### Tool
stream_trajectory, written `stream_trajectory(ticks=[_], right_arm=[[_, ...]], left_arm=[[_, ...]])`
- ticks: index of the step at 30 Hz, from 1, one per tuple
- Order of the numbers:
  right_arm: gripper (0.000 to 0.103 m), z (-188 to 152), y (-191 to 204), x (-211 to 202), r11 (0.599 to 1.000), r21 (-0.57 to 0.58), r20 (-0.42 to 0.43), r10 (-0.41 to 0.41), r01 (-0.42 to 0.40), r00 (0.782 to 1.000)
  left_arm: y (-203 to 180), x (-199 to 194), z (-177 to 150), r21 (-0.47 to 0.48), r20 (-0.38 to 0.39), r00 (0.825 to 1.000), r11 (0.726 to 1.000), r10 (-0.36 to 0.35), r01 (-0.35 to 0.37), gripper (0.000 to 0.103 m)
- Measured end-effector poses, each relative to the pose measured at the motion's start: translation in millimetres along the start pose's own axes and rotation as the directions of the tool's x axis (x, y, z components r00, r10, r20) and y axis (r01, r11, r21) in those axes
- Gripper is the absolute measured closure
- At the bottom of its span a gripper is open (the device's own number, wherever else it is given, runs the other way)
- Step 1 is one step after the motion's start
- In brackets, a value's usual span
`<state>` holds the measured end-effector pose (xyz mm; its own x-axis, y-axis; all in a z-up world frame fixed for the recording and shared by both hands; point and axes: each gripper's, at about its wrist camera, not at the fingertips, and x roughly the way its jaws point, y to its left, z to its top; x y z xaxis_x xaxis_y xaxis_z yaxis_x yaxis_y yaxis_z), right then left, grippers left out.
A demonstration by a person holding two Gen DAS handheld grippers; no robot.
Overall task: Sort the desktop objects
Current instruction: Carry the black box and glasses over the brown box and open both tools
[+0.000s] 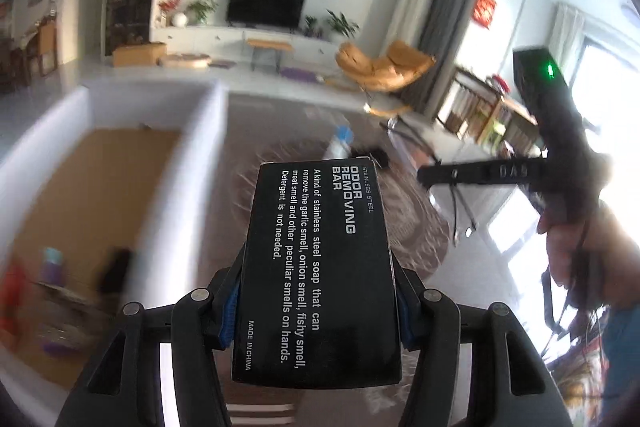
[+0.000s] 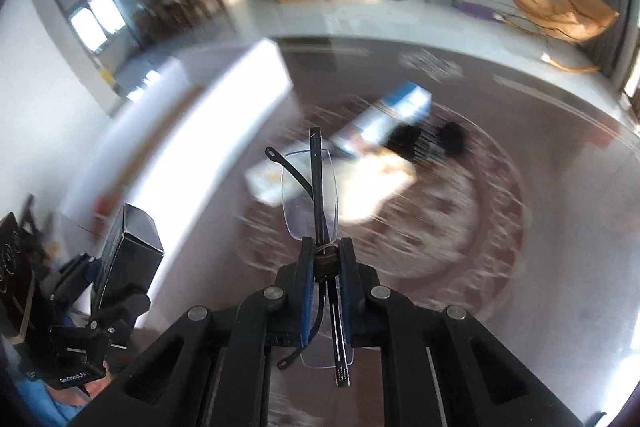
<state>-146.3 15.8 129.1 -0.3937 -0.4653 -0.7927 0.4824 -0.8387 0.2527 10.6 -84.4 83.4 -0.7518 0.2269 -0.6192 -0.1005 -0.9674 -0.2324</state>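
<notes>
Now left gripper (image 1: 316,307) clamped on black soap box (image 1: 320,267); right gripper (image 2: 326,263) pinched tight on folded eyeglasses (image 2: 312,195).

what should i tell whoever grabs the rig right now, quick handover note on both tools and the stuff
Left tool: shut on the black odor removing bar box, held in the air beside the white bin.
Right tool: shut on the folded rimless glasses, also held off the table.
On the patterned table: a blue and white packet and a black object beside it, both blurred.
In the bin: a few blurred items already lie on its brown floor.
Done: box and glasses picked up.
Left: place both, probably in the bin, then clear the packet and the black object.
</notes>
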Motion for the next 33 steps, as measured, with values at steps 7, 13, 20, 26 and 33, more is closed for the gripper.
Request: stream_trajectory(ticks=[7,13,20,26,33], right_arm=[[0.091,33.1,137.3,42.7,0.975,-0.053,0.003,0.217,-0.216,0.976],[0.091,28.2,234.2,112.8,0.958,-0.136,-0.085,0.242,-0.252,0.966],[0.047,5.8,267.2,171.0,0.972,-0.206,-0.168,0.081,-0.115,0.982],[0.022,4.3,247.3,135.5,0.972,-0.218,-0.029,0.081,-0.085,0.996],[0.003,-25.2,132.5,73.7,0.989,-0.121,0.193,-0.065,0.089,0.979]], left_arm=[[117.7,-52.7,34.9,-0.053,0.030,0.963,0.963,0.268,-0.266,0.046],[216.5,-28.9,19.4,-0.128,-0.173,0.904,0.902,0.390,-0.413,0.045],[245.6,-4.0,-7.7,-0.118,-0.359,0.838,0.870,0.411,-0.478,0.018],[233.8,-22.4,-5.0,-0.175,-0.241,0.859,0.851,0.451,-0.495,0.010],[195.4,-48.6,1.2,-0.192,-0.066,0.892,0.872,0.447,-0.451,0.010]])
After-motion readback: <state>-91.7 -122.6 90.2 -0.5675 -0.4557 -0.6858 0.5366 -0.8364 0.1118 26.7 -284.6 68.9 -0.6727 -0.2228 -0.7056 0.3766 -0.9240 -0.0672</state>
